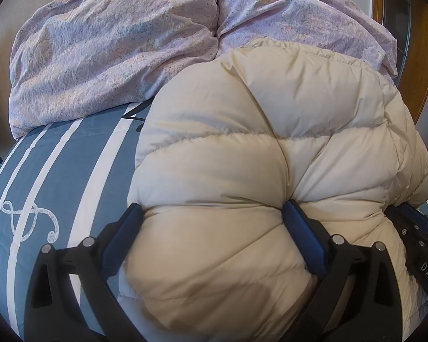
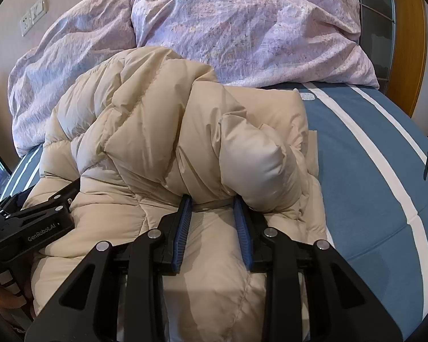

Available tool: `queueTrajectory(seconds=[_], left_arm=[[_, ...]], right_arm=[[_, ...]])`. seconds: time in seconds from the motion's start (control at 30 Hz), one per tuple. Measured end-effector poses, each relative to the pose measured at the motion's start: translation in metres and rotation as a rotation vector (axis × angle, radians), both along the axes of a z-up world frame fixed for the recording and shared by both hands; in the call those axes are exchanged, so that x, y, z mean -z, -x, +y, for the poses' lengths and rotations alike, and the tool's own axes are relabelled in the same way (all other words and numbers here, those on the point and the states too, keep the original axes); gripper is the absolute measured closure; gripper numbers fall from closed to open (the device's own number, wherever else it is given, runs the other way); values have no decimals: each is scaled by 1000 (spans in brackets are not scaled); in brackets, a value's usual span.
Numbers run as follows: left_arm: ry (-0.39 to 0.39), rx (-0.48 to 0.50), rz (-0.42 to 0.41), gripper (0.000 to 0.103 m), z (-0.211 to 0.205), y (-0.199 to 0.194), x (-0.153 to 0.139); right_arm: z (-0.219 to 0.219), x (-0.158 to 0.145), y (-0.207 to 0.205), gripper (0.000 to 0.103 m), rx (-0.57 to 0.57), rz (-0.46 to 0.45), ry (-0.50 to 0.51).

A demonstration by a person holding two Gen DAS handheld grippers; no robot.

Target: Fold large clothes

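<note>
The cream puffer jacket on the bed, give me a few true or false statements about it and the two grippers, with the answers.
1. The puffer jacket lies on a blue and white striped sheet. True.
2. The left gripper hangs open above bare sheet. False: its fingers squeeze a thick bulge of the jacket.
3. The right gripper has jacket fabric between its pads. True.
4. The lilac duvet covers the jacket. False: it is bunched up behind the jacket.

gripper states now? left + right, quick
Left tongs: wide, closed on a thick bulge of the cream puffer jacket.
Right tongs: narrow, closed on a fold of the same jacket.
</note>
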State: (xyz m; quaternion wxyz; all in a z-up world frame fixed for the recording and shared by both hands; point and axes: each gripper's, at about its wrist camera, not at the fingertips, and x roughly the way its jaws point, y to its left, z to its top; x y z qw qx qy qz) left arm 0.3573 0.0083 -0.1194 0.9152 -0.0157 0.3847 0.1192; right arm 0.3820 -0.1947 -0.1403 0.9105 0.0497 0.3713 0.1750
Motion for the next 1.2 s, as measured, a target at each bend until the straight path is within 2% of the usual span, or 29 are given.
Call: queueTrajectory(seconds=[0.87, 1.07, 1.1, 1.17, 1.2], left_arm=[[1, -3, -4, 5, 0, 0, 1], [7, 0, 24, 5, 2, 11, -11], [12, 9, 20, 5, 5, 18, -15], [19, 19, 4, 5, 12, 32, -26], [24, 22, 0, 5, 16, 37, -29]], right_arm=[[-3, -1, 0, 72, -6, 8, -30], [-14, -9, 2, 70, -32, 27, -49], [-22, -12, 3, 68, -35, 41, -81], [-44, -20, 6, 55, -28, 69, -167], [-52, -23, 7, 34, -17, 77, -195]])
